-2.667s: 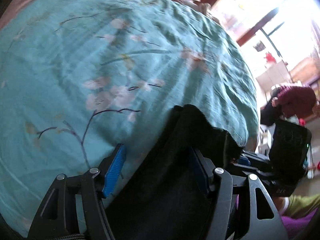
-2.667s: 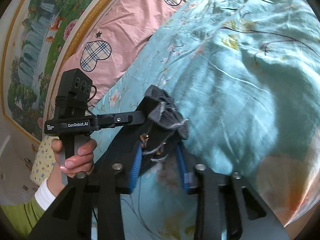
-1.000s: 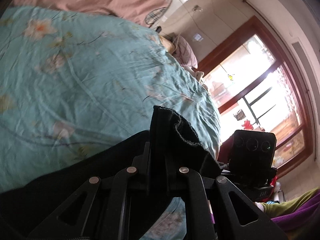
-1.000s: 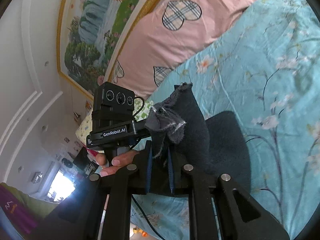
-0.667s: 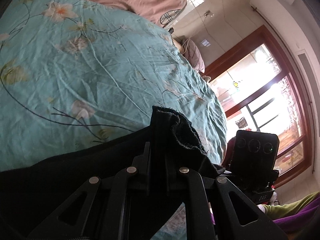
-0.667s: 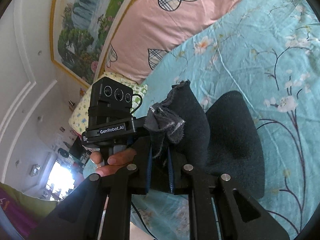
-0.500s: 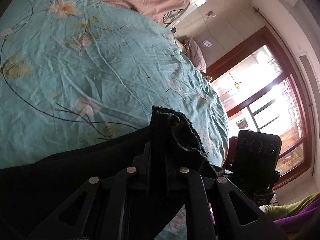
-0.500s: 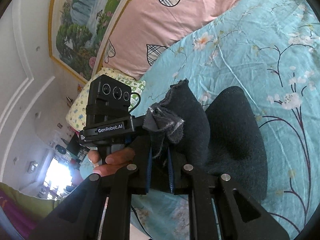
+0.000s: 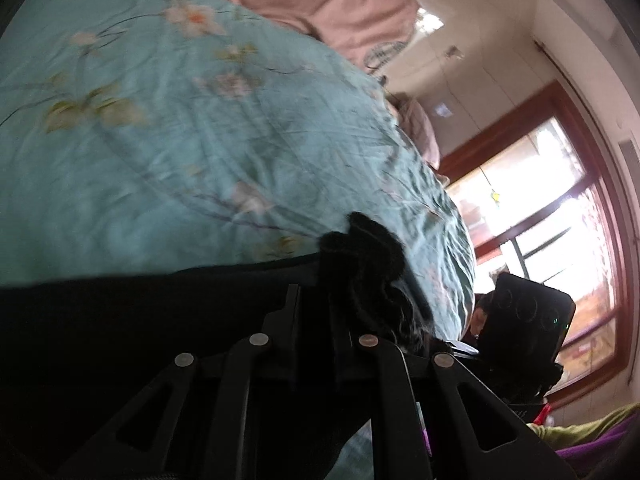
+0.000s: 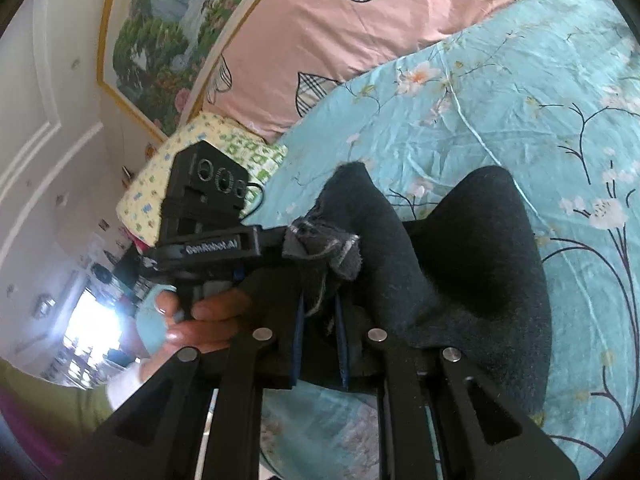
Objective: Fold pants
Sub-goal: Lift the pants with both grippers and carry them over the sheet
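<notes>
The black pants (image 9: 120, 320) hang between both grippers above the teal floral bedspread (image 9: 160, 140). My left gripper (image 9: 316, 296) is shut on a bunched edge of the pants (image 9: 368, 248), which sticks up between its jaws. My right gripper (image 10: 320, 300) is shut on another bunched edge with a grey frayed hem (image 10: 324, 248); the rest of the pants (image 10: 480, 280) drapes to the right over the bed. The left gripper's body (image 10: 208, 216) shows in the right wrist view, held by a hand, close on the left.
A pink pillow with plaid hearts (image 10: 360, 40) lies at the head of the bed under a framed landscape painting (image 10: 168, 32). A yellow-green patterned pillow (image 10: 208, 148) lies beside it. A bright window with a red-brown frame (image 9: 540, 220) is to the right.
Both grippers shut on the pants edges and lifted them off the bed. Since half a second ago the left view has swung with blur, and more black cloth spreads across its lower left.
</notes>
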`<state>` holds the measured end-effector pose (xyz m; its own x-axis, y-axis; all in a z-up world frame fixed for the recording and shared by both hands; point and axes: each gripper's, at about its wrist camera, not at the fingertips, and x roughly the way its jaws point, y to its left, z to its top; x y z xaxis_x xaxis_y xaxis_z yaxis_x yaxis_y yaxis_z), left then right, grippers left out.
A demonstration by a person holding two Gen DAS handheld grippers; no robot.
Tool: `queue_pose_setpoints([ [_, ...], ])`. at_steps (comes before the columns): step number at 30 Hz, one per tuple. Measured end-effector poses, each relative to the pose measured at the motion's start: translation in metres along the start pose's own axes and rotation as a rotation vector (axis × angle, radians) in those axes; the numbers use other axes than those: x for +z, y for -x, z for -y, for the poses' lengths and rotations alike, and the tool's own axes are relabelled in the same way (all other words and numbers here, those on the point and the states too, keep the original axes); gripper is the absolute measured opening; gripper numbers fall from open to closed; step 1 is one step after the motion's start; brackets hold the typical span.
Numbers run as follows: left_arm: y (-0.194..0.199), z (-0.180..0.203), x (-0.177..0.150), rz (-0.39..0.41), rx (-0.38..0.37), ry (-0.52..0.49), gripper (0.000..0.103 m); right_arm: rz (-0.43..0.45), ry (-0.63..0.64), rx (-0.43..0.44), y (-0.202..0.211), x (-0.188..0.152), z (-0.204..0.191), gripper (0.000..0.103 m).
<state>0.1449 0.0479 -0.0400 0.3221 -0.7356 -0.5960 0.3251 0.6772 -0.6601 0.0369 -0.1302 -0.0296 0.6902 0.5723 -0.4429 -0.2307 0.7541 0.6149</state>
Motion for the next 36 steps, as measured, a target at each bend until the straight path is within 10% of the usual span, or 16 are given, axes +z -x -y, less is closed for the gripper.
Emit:
queue_pose_setpoints([
  [12, 0.059, -0.009, -0.035, 0.148, 0.133, 0.112, 0.022, -0.040, 0.017, 0.053, -0.015, -0.010, -0.016, 0.055],
  [36, 0.198, -0.045, -0.093, 0.419, 0.310, 0.308, 0.029, -0.145, 0.020, 0.242, -0.078, 0.018, -0.063, 0.058],
])
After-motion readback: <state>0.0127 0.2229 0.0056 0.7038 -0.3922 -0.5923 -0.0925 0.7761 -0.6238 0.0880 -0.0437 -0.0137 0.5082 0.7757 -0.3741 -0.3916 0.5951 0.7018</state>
